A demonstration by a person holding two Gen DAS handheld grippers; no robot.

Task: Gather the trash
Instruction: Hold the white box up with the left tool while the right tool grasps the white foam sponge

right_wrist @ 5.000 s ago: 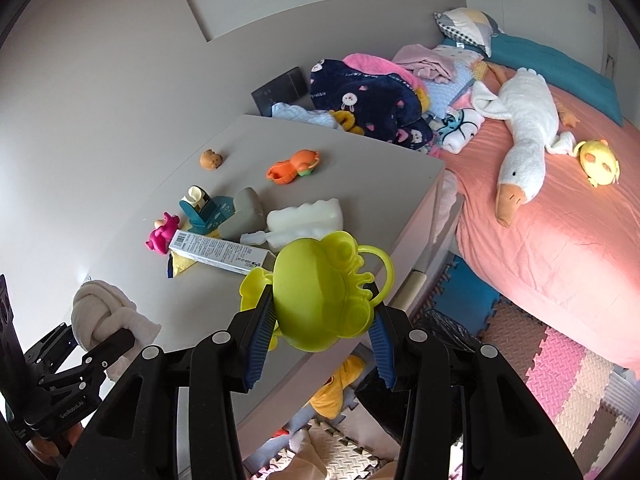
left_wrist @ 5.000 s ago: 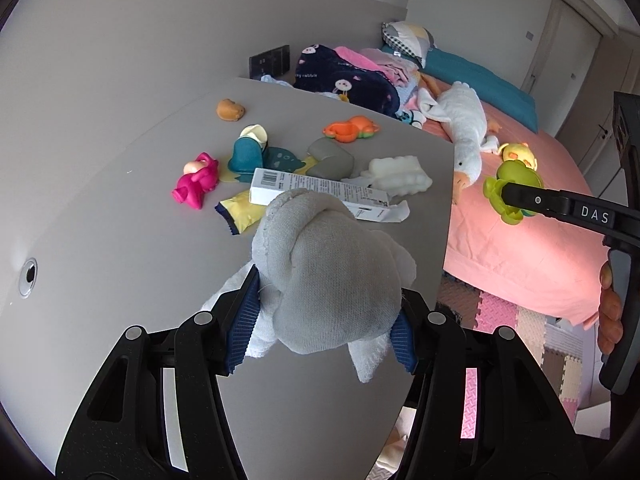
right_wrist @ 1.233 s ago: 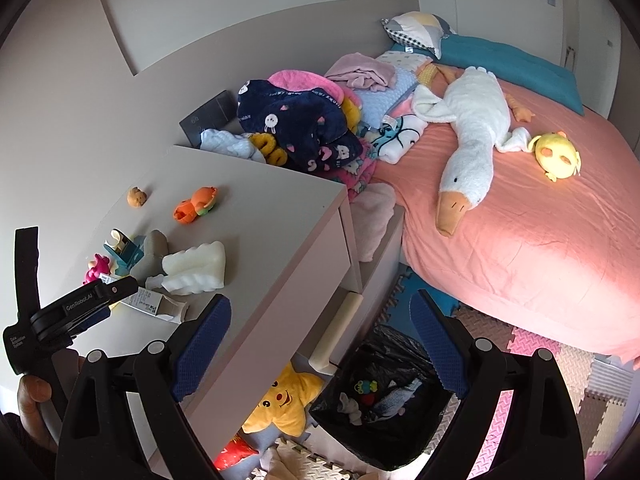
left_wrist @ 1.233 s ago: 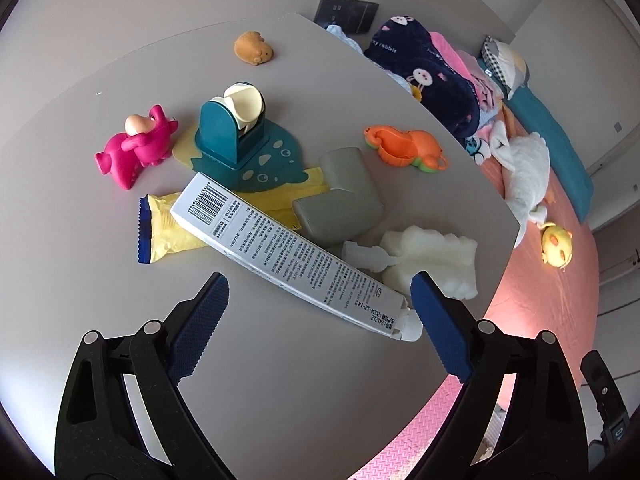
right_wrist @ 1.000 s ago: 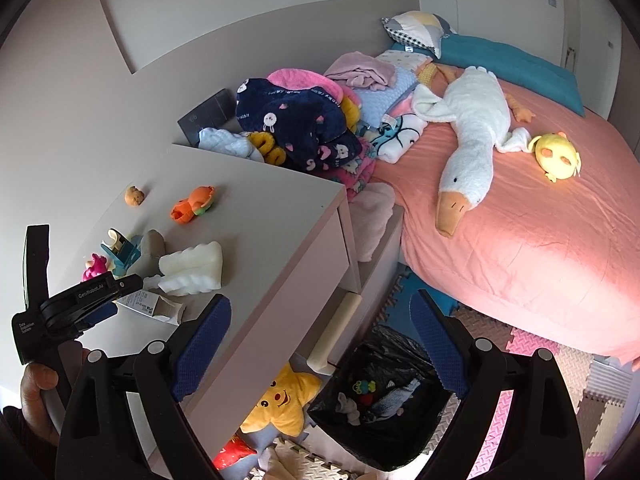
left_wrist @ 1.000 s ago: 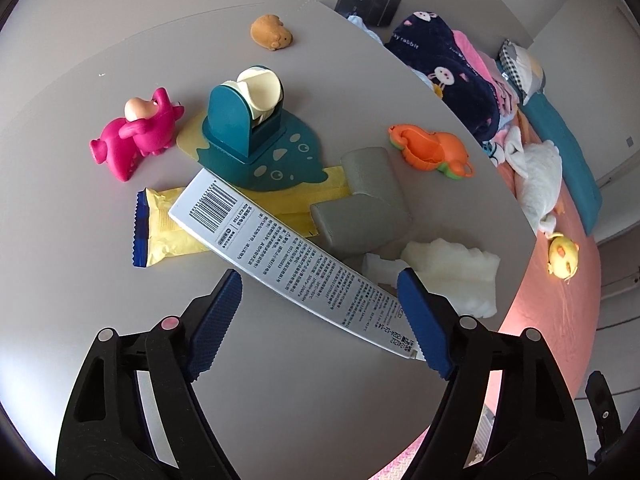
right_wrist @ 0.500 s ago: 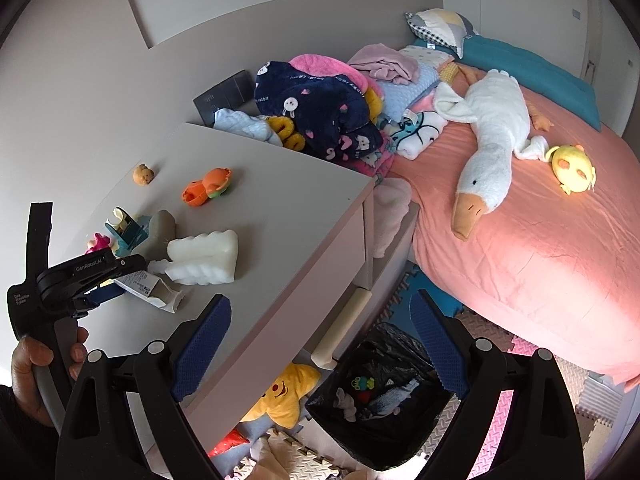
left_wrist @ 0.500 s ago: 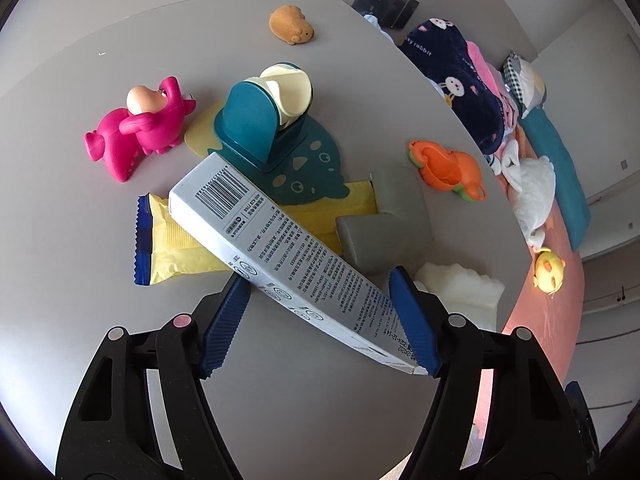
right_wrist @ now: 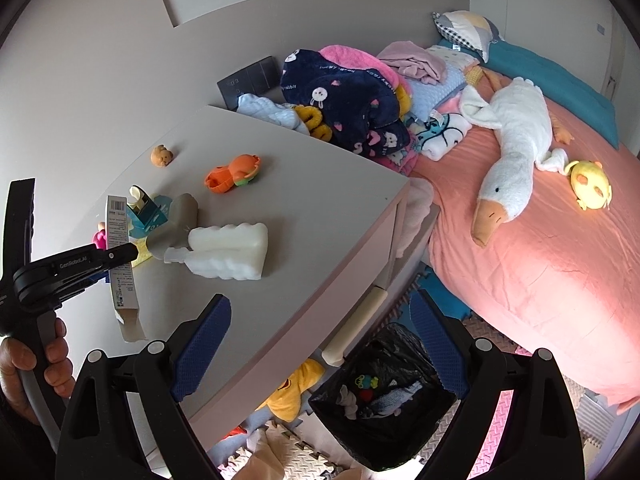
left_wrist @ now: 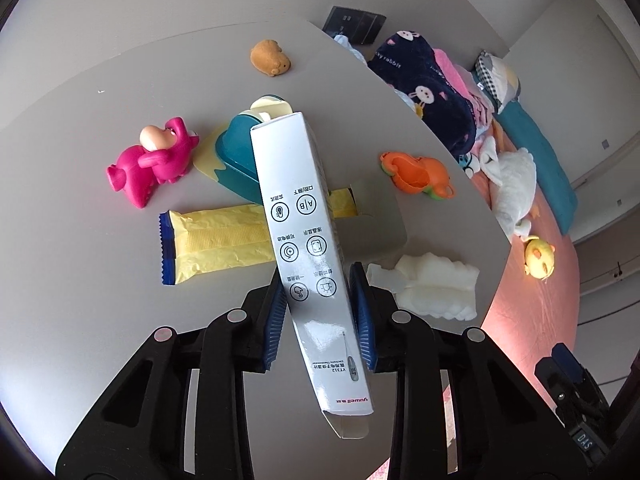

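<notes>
Left gripper (left_wrist: 318, 312) pinches the white box (left_wrist: 304, 240) across its width, long axis pointing forward, lifted above the desk (right_wrist: 320, 216). Right gripper (right_wrist: 320, 344), jaws spread and empty, hovers over the black bin bag (right_wrist: 384, 400), rightward of the box.

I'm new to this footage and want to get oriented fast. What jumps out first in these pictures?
The long white thermometer box dominates: the left gripper clamps it, lifted at a tilt above the grey desk, its open end flap toward the camera. Below the desk's edge, between the open, empty right gripper's fingers, sits a black trash bag with items inside. A big white plush goose sprawls across the pink bed.
</notes>
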